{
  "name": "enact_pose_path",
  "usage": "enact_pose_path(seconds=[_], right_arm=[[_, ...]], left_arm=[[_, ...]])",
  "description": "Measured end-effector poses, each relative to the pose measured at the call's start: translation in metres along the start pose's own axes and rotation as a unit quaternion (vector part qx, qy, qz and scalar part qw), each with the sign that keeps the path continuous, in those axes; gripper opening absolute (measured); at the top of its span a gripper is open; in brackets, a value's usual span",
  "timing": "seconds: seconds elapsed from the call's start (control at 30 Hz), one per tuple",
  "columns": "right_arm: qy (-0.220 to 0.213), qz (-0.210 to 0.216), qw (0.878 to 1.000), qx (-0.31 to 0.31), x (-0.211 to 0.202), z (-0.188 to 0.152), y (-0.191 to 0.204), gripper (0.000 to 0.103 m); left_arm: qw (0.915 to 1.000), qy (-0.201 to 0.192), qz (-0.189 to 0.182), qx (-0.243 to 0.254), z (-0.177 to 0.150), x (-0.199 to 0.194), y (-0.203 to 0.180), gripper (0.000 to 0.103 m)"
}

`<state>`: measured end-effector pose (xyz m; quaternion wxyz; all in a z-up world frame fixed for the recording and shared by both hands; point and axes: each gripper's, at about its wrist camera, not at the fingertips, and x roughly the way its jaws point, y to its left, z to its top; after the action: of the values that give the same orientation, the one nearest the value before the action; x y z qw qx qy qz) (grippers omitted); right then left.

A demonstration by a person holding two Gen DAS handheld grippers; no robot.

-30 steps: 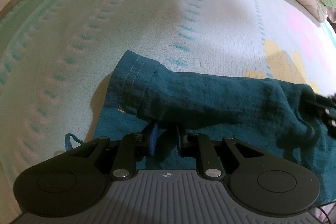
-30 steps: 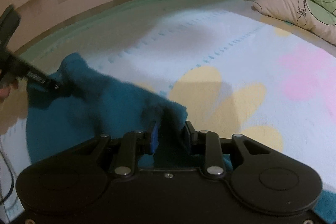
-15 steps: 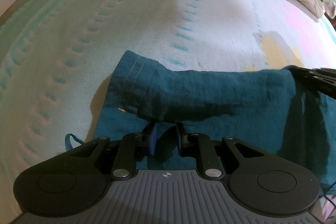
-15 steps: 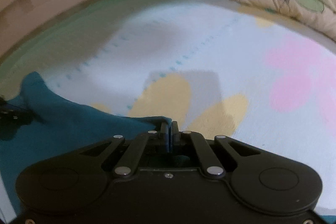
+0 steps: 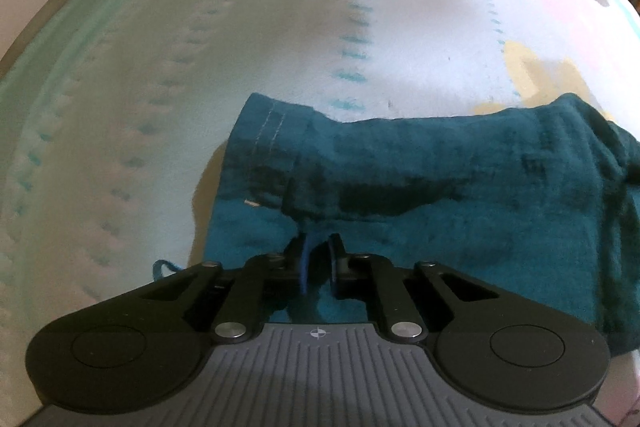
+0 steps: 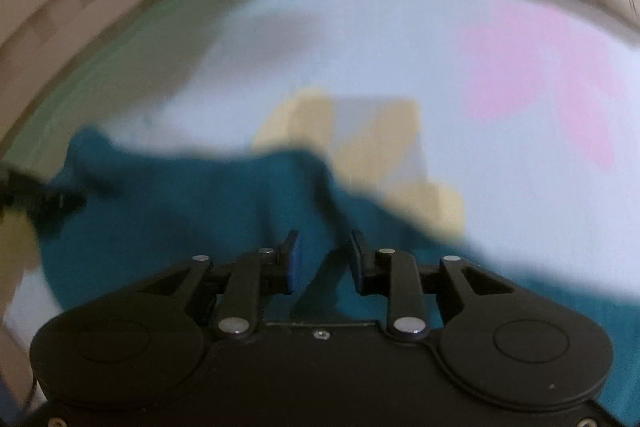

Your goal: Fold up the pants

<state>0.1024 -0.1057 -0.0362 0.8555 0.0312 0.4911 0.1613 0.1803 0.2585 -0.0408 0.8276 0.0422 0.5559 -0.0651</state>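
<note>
Teal pants (image 5: 460, 187) beneath both grippers' fingers (image 6: 294, 259) (right parted)

left gripper (image 5: 318, 247) points steeply down, jaws narrow and just been closing, blue pads nearly together with a fold of the teal pants (image 5: 460, 195) between them; pad contact not clear. right gripper (image 6: 324, 247) also angled down, view blurred, jaws just been opening and now standing apart, nothing pinched, cloth lying below the gap only. in the right wrist view the left gripper's black fingers (image 6: 36, 195) show at the left edge, blurred, at the cloth's far end.
</note>
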Motion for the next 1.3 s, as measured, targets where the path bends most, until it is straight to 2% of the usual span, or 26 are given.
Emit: enact_pose_path(seconds=[0.1, 0.2, 0.37, 0.47, 0.57, 0.73, 0.83, 0.97, 1.07, 1.17, 1.3], right_arm=[[0.051, 0.001, 0.999, 0.014, 0.0, -0.034, 0.005, 0.038], [0.055, -0.002, 0.998, 0.019, -0.01, -0.056, 0.015, 0.038], [0.091, 0.047, 0.994, 0.031, -0.023, -0.065, 0.022, 0.038], [0.054, 0.043, 0.996, 0.054, -0.048, -0.061, 0.011, 0.038], [0.012, 0.029, 0.997, 0.075, -0.078, -0.052, -0.01, 0.038], [-0.027, -0.017, 0.992, 0.124, -0.124, -0.039, -0.058, 0.038], [-0.045, -0.043, 0.983, 0.173, -0.152, -0.041, -0.1, 0.038], [-0.06, -0.09, 0.969, 0.22, -0.184, -0.055, -0.145, 0.038], [-0.061, -0.117, 0.957, 0.259, -0.204, -0.075, -0.18, 0.038], [-0.059, -0.141, 0.941, 0.301, -0.217, -0.095, -0.212, 0.038], [-0.043, -0.165, 0.918, 0.357, -0.228, -0.132, -0.248, 0.038]], left_arm=[[0.9999, 0.005, 0.012, 0.009, 0.0, 0.0, -0.005, 0.011], [0.9985, 0.015, 0.036, 0.039, -0.001, 0.0, -0.014, 0.011], [0.9928, 0.043, 0.081, 0.077, 0.005, 0.001, -0.031, 0.011], [0.9896, 0.043, 0.109, 0.084, 0.012, -0.008, -0.037, 0.011], [0.9898, 0.02, 0.118, 0.077, 0.023, -0.029, -0.046, 0.011], [0.9942, -0.04, 0.079, 0.061, 0.044, -0.071, -0.086, 0.011], [0.9942, -0.071, 0.033, 0.074, 0.05, -0.087, -0.128, 0.011], [0.99, -0.096, -0.027, 0.1, 0.041, -0.09, -0.195, 0.011], [0.986, -0.101, -0.061, 0.118, 0.028, -0.081, -0.241, 0.011], [0.9836, -0.089, -0.094, 0.126, 0.013, -0.069, -0.276, 0.011], [0.9812, -0.068, -0.116, 0.139, -0.002, -0.052, -0.31, 0.011]])
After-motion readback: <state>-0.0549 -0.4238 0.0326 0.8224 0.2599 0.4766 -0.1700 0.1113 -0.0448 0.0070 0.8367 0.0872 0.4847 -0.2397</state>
